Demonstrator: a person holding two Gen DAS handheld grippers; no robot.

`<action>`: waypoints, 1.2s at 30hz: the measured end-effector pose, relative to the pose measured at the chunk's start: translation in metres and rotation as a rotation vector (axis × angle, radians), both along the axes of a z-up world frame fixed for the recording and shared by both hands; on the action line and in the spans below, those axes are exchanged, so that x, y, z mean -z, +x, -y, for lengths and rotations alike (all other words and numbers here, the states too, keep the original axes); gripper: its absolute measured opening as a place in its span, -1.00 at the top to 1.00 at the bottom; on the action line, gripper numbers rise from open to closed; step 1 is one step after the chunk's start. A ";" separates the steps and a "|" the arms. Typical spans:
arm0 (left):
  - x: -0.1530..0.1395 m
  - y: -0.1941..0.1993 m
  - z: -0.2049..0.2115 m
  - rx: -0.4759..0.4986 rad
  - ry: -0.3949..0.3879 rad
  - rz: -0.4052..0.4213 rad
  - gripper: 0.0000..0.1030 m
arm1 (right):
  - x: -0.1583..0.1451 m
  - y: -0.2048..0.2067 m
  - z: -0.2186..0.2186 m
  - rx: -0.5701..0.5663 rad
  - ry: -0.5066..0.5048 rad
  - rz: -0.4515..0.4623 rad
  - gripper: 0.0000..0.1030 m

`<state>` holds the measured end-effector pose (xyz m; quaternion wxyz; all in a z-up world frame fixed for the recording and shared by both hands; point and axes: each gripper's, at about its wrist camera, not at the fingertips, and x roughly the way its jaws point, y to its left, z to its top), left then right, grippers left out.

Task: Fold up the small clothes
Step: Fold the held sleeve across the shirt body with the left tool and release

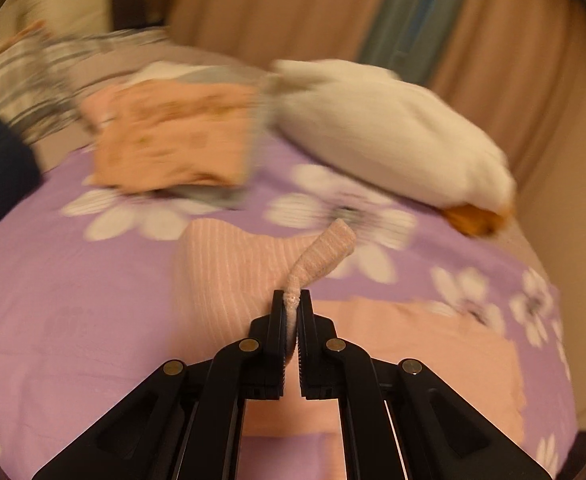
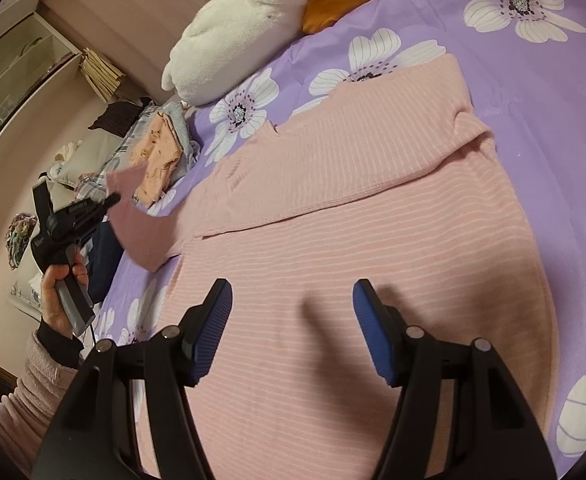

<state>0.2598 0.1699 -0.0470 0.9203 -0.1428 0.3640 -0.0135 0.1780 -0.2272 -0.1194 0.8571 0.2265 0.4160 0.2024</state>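
A pink top with thin white stripes [image 2: 333,248] lies spread on the purple flowered bedspread [image 2: 533,80]. One sleeve is folded across its body. My left gripper [image 1: 292,300] is shut on the cuff of the other sleeve [image 1: 325,252] and holds it lifted above the bed. In the right wrist view the left gripper [image 2: 113,199] shows at the left, held in a hand, with the sleeve [image 2: 141,224] hanging from it. My right gripper [image 2: 293,292] is open and empty, just above the body of the top.
A stack of folded clothes with a peach printed piece on top [image 1: 173,136] sits further up the bed. A white plush duck with orange feet [image 1: 393,132] lies beside it. Striped bedding [image 1: 25,76] and a dark garment [image 1: 1,176] lie at the left.
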 end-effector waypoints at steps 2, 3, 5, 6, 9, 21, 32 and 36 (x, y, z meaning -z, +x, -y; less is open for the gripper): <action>-0.003 0.003 0.027 0.060 -0.003 -0.002 0.93 | -0.002 -0.004 0.003 0.002 0.001 0.008 -0.24; -0.004 0.005 0.043 0.087 -0.002 -0.002 0.93 | -0.003 -0.005 0.005 0.005 0.003 0.010 -0.24; -0.002 0.009 0.075 0.142 -0.002 -0.012 0.93 | -0.003 -0.008 0.013 0.020 0.019 0.012 -0.24; 0.000 0.009 0.092 0.168 -0.002 -0.017 0.93 | -0.003 -0.009 0.015 0.025 0.025 0.012 -0.24; 0.011 0.008 0.138 0.240 0.023 -0.038 0.93 | -0.002 -0.009 0.025 0.045 0.053 0.009 -0.24; 0.084 -0.004 0.217 0.396 0.078 -0.236 0.79 | 0.010 0.011 0.055 0.124 0.221 -0.050 -0.56; 0.060 -0.032 0.178 0.370 0.090 -0.158 -0.58 | 0.001 0.061 0.019 0.049 0.304 -0.100 -0.65; 0.055 -0.038 0.140 0.304 0.055 -0.171 -0.86 | 0.001 0.088 0.003 0.030 0.311 -0.139 -0.65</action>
